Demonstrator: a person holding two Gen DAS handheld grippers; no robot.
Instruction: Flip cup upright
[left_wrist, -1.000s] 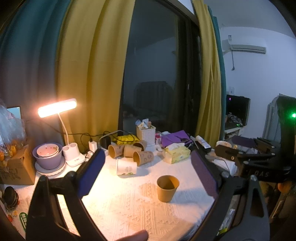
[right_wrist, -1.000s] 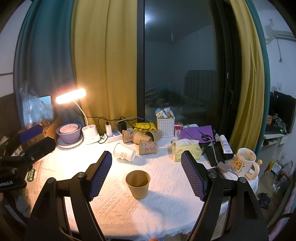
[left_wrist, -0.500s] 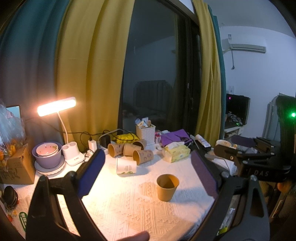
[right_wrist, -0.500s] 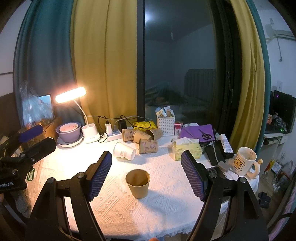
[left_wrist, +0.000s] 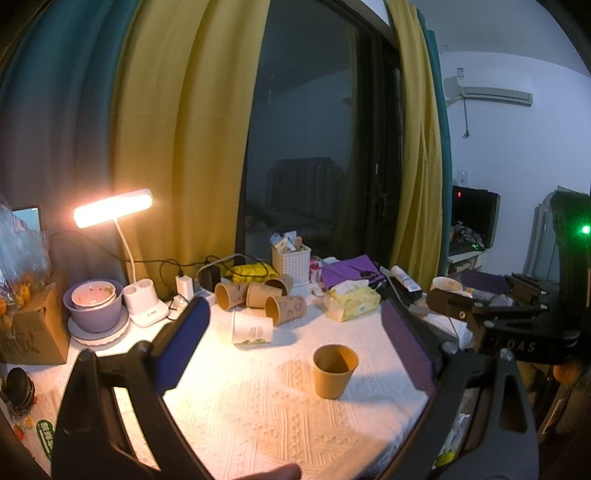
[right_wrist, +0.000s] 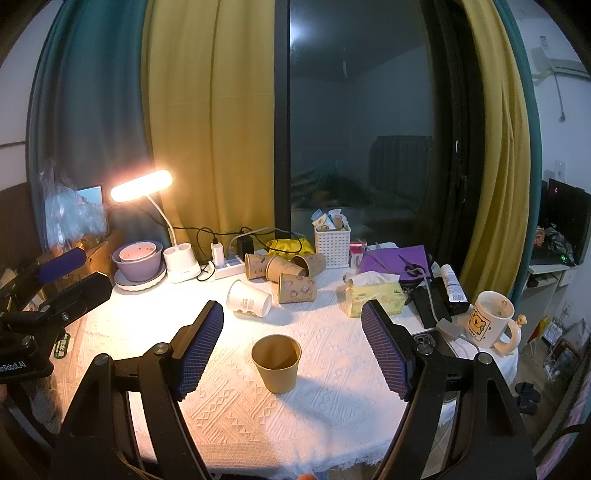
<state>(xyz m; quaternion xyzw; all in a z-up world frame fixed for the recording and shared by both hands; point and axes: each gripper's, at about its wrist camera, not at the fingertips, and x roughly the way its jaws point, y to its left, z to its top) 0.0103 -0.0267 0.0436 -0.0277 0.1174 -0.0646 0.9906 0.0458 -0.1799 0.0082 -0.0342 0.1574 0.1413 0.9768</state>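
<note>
Nearest to me, my right gripper (right_wrist: 291, 347) hangs above the table edge with its jaws spread wide and nothing between the pads; my left gripper (left_wrist: 295, 343) is just as wide apart and empty, held off to the left side of the table.

Between the right pads, on the white textured cloth (right_wrist: 332, 406), stands the plain brown cup (right_wrist: 276, 363), mouth up, touching neither gripper. I judge the flip done for this one.

Beyond it a white cup (right_wrist: 248, 298) lies on its side, and behind that a cluster of patterned brown cups (right_wrist: 284, 271), also on their sides, near the power strip (right_wrist: 227, 263) and its cables.

The risks I see from here:
- Any low sweep of a gripper could clip the upright cup; it looks light and would tip easily.
- If I go for the white cup next, it may roll away from the pads, being round and on its side.
- Squeezing paper walls hard could crush them.
- Reaching deeper, I could snag the cables or nudge the lamp (right_wrist: 142, 187).

The bear mug (right_wrist: 489, 319) sits near the right edge, worth avoiding.
</note>
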